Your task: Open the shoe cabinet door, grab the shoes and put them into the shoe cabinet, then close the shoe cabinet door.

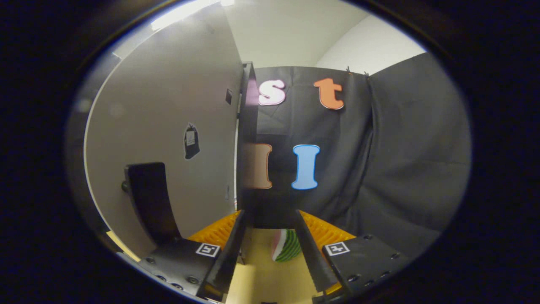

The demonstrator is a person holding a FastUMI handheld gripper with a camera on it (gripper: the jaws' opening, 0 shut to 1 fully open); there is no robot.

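Beside door [168, 126], hand-held gripper [270, 223] (fingers parted).

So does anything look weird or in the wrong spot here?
Yes, a little. A watermelon slice toy lies on the yellowish surface between the open gripper fingers, an odd thing to find by a shoe cabinet. The grey cabinet door stands open, edge toward the camera. Nothing looks spilled or broken.

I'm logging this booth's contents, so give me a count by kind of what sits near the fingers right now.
Tall pale grey cabinet door: 1
Small black sticker on that door: 1
Dark rectangular handle plate on that door: 1
Green, white and pink striped watermelon-slice object, between the open, empty fingers: 1
Total: 4
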